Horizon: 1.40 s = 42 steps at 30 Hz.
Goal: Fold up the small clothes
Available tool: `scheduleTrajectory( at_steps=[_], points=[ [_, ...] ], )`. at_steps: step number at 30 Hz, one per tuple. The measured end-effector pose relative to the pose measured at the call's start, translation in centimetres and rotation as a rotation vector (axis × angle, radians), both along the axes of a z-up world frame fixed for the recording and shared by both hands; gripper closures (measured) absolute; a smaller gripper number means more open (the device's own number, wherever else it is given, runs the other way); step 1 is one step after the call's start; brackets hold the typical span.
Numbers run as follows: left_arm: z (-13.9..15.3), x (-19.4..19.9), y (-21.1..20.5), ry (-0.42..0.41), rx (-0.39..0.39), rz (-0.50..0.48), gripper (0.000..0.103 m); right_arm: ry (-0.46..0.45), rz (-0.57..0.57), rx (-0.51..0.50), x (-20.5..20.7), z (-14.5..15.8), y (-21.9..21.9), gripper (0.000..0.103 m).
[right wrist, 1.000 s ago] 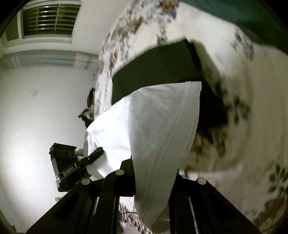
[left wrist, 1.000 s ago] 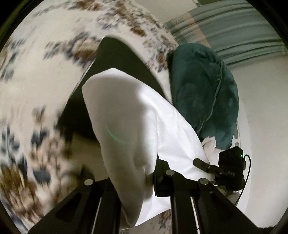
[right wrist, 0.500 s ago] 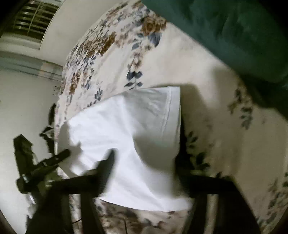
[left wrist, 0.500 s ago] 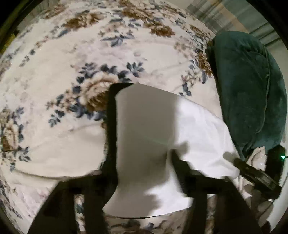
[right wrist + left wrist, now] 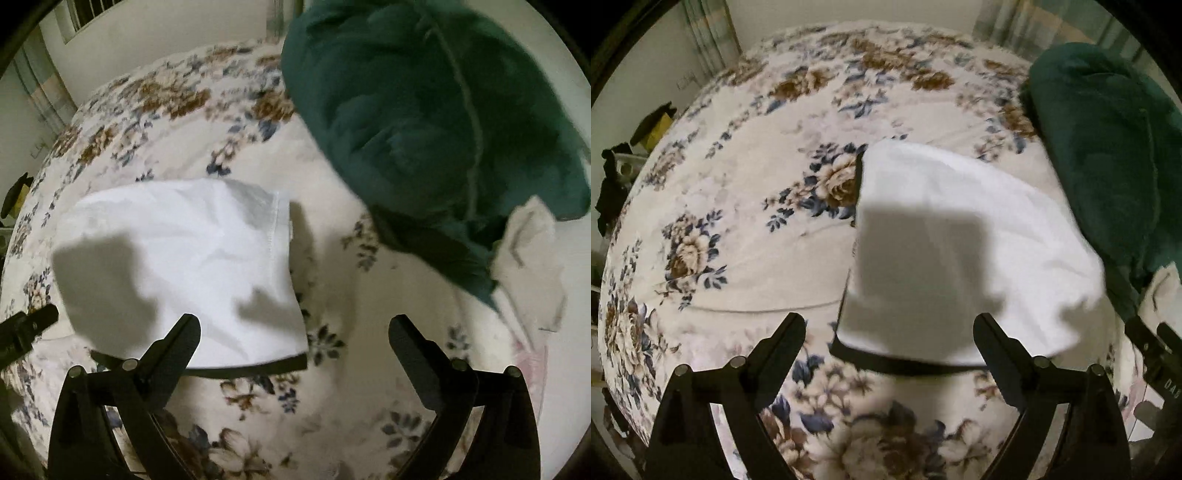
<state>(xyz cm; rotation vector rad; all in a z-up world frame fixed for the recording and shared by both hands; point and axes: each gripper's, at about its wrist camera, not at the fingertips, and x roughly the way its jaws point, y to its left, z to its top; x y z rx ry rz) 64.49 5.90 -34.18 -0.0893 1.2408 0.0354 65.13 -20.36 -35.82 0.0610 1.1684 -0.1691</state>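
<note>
A small white garment point(image 5: 960, 243) lies folded flat on the flowered bedspread point(image 5: 746, 229), with a dark layer showing along its near and left edges. In the right wrist view the same white garment point(image 5: 184, 266) lies left of centre, its stitched hem on the right. My left gripper point(image 5: 890, 328) hovers above the garment's near edge, jaws opening wide, nothing between them. Over the bedspread point(image 5: 332, 387), beside the garment's near right corner, my right gripper point(image 5: 293, 325) is also opening wide and holds nothing.
A dark green cushion or blanket point(image 5: 1108, 155) is heaped at the right of the bed; in the right wrist view this green heap point(image 5: 424, 118) fills the upper right. A crumpled pale cloth point(image 5: 528, 258) lies beside it. The other gripper's black body point(image 5: 22, 328) shows at the left edge.
Both grippers held the white garment up a second ago. They have let it go, opened wide and lifted away, and the garment now lies folded on the bed.
</note>
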Motion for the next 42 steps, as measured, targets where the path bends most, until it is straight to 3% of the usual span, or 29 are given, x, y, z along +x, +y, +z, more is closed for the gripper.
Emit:
scheduleTrajectory(
  at_steps=[4,16,22,31,42],
  points=[
    [3.7,-3.3,-0.7,-0.069,0.005,0.005,0.01,-0.067,0.0,-0.034,-3.8,5.4,0.3,0.0],
    [19.1,-13.6,-2.1,-0.293,0.056,-0.013,0.01,-0.267,0.014,-0.126,-17.1,22.9,1.1,0.0],
    [24.5,-18.7,-2.6,-0.344,0.116,-0.011,0.01,-0.344,0.022,-0.135,-23.5,30.0,1.6,0.0],
    [29.9,-25.8,-3.0,-0.419,0.118,-0.009,0.01,-0.455,0.022,-0.159,-33.0,38.8,2.3,0.0],
    [33.0,-31.2,-3.2,-0.457,0.13,0.013,0.01,-0.509,0.044,-0.155,-40.8,44.3,2.1,0.0]
  ],
)
